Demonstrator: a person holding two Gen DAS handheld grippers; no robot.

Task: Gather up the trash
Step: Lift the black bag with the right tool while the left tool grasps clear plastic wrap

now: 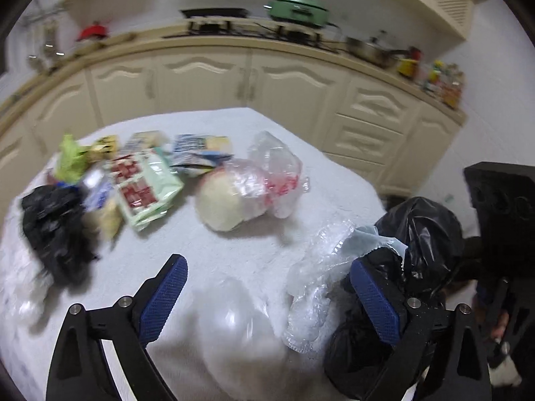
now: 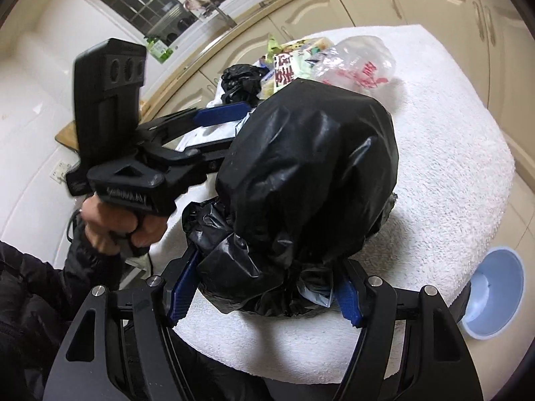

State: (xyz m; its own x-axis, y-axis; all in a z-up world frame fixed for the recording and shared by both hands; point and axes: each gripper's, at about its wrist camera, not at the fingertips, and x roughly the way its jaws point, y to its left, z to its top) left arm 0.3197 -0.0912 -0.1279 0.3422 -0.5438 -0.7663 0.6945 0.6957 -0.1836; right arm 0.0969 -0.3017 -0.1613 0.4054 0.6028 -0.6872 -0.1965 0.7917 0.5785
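With the right gripper [image 2: 264, 295] clamping the black trash bag's [image 2: 311, 173] neck, the spread, empty left gripper [image 1: 267, 290] sits just beside that bag, clear plastic wrap [image 1: 314, 287] touching it.

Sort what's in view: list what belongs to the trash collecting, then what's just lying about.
Job:
black trash bag, gripped by right gripper
crumpled clear plastic
snack wrappers
left gripper, open

Lying about:
green pot
blue bowl
kitchen cabinets

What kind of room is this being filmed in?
Most likely a home kitchen: cream cabinets run under a long counter that carries a stove, a green pot and a pan.
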